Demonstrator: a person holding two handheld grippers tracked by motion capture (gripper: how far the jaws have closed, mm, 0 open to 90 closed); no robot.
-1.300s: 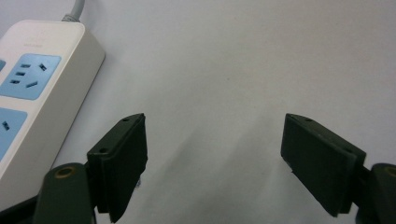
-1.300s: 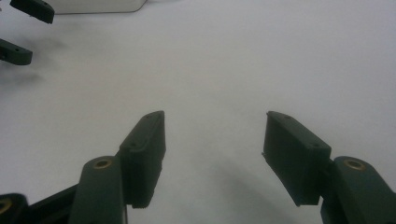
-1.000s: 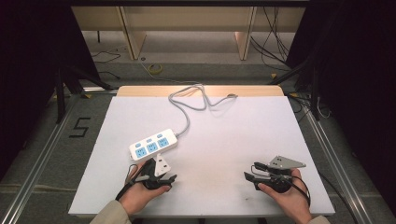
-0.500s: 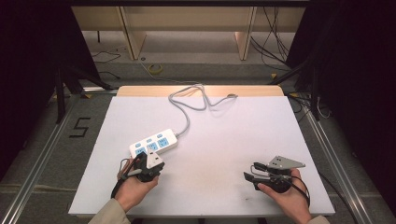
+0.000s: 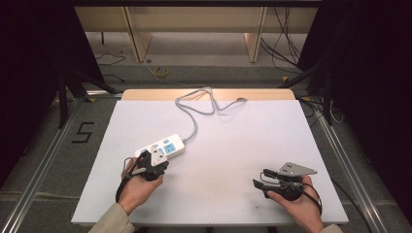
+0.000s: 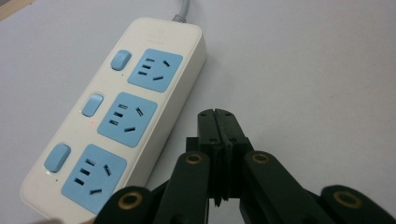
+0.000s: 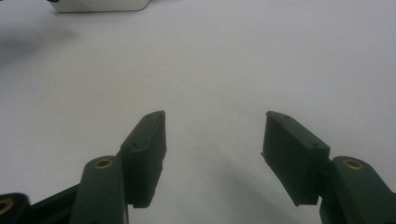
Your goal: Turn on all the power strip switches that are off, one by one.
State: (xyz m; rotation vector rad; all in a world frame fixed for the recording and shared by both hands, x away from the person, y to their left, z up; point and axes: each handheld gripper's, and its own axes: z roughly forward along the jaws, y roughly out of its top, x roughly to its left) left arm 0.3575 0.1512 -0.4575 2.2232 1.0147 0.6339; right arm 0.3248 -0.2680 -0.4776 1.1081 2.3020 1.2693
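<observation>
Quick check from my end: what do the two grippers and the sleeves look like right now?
Both grippers are black. The left gripper has flat black jaws on arms with brass-coloured pivot pins. The right gripper has the same blocky jaws and carries a grey three-cornered plate on top. Black cables trail from each. The sleeves are beige.

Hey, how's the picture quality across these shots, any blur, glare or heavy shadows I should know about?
High view: the white table is evenly lit, its surroundings fall into darkness, and the image is a little soft. Left gripper view: the power strip is fairly sharp, with the shut left tool slightly soft up close. Right gripper view: dimmer and greyish, the open right tool soft-edged, casting a faint shadow on the table.
</observation>
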